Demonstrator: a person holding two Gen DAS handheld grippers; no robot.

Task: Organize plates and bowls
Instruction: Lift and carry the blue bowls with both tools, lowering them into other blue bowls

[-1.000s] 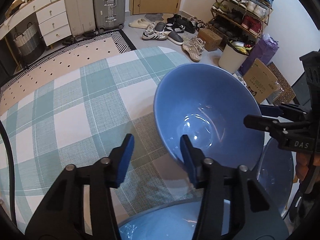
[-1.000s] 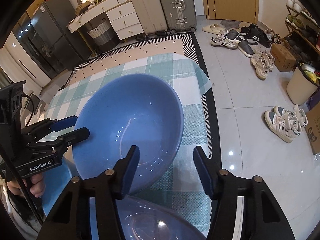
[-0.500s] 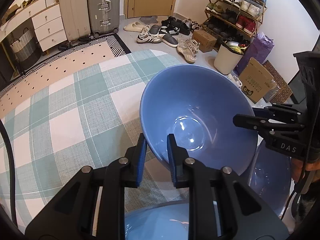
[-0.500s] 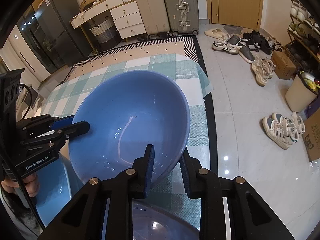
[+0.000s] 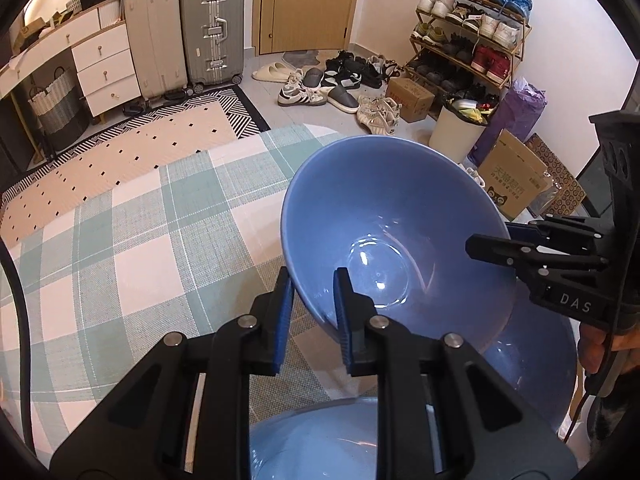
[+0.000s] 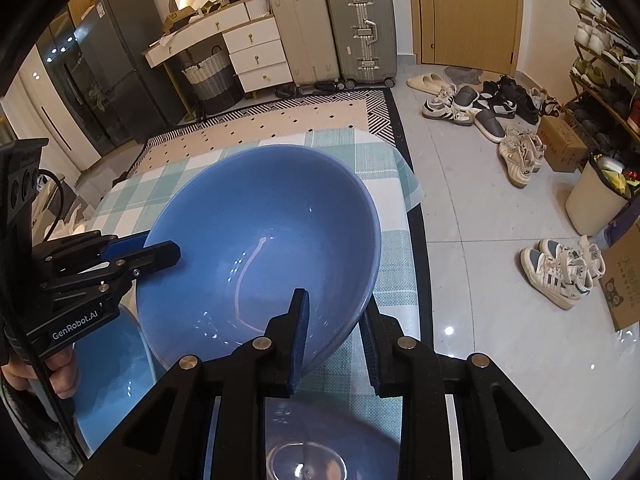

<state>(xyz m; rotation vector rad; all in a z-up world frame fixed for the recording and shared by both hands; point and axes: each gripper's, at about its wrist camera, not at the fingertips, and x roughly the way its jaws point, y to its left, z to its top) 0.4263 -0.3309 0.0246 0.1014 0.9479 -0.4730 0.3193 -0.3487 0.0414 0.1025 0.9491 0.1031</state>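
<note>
Both pairs of jaws are pinched on the rim of one big blue bowl [image 5: 384, 240]: our left gripper [image 5: 310, 304] has one pad outside the wall and one inside at the near edge in its own view, and our right gripper [image 6: 334, 330] bites the rim the same way on the opposite side, so we are holding the bowl between us from two sides. It looks lifted and tipped, its far rim raised, hanging above the checked tablecloth [image 5: 132, 240] and not resting on it. Close beneath us are other blue dishes: a lighter blue one [image 5: 316, 440] just under the left gripper, a second blue bowl [image 5: 536, 368] under the held bowl toward the right hand, and a glossy dish [image 6: 304, 464] directly below the right gripper; whether these are separate pieces or the same ones seen twice we cannot fully tell. We judge that we are mid-carry, about to nest the held bowl onto one of the dishes below. The next move calls for levelling the bowl, keeping both grips even so it does not twist or slip, centring it over the chosen dish, lowering gently until it seats, and only then letting go. Beyond the table lie the patterned rug [image 5: 132, 152], suitcases [image 5: 212, 28] and scattered shoes [image 5: 320, 84].
</note>
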